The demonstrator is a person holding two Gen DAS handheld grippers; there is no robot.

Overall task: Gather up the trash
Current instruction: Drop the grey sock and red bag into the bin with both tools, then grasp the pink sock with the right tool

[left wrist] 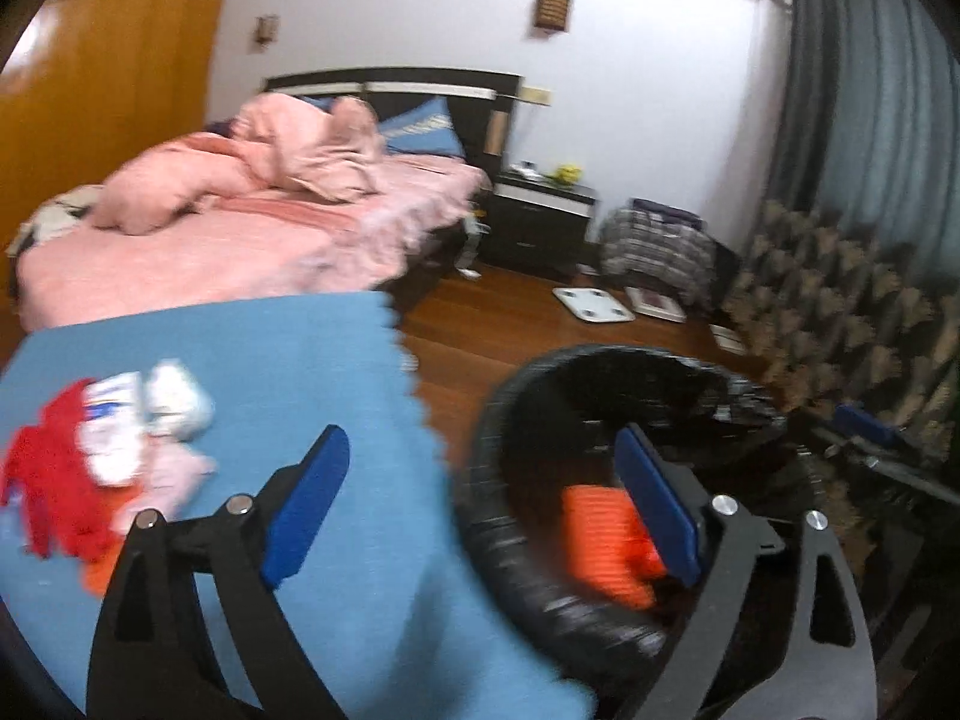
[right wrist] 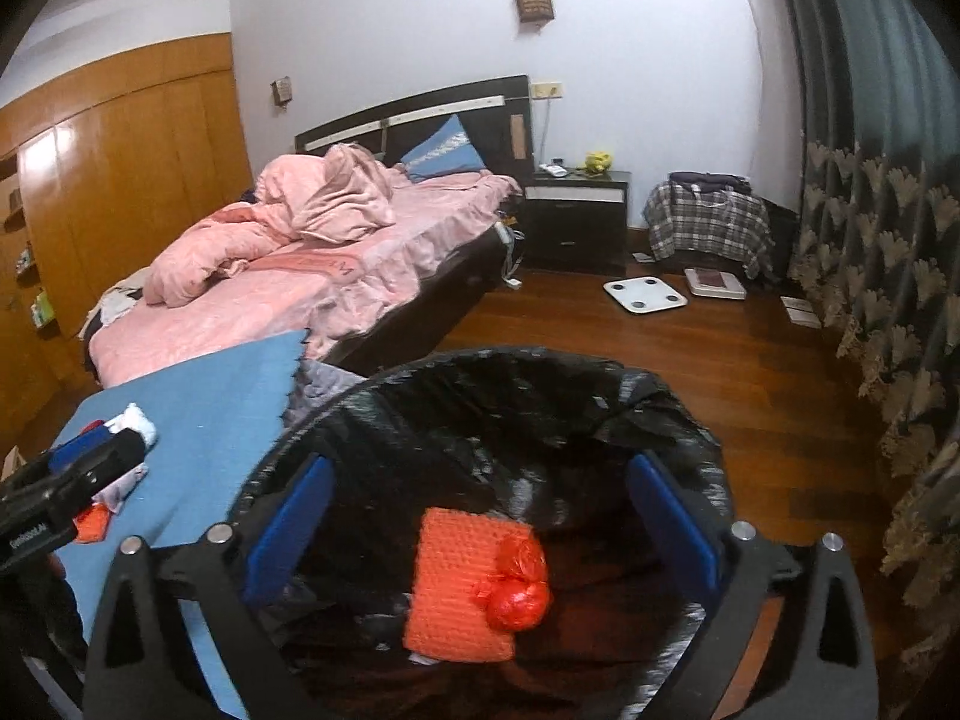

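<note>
Two grippers are seen, both w/ jaws spread wide & nothing held. Right gripper [right wrist: 480, 534] is poised directly over the bin [right wrist: 600, 372], which is lined w/ a black bag. An orange pad [right wrist: 456, 588] is seen lying inside the bin, w/ a knotted red bag [right wrist: 519, 591] resting against its right side. Left gripper [left wrist: 483, 516] is placed across the gap between the blue mat [left wrist: 240, 348] & the bin rim [left wrist: 480, 516]: left finger over mat, right finger over bin opening. Left-wrist view is blurred. Trash pile [left wrist: 108, 450] is left on the mat, well left of the bin: red scrap, white packets, pink piece, an orange bit at the near edge; items can't be id'd further. Beyond the mat, a bed [right wrist: 336, 276] w/ pink bedding is noted; further right, a nightstand [right wrist: 576, 216], white scale [right wrist: 645, 294] on wood floor, curtain [right wrist: 870, 180] at far right.
</note>
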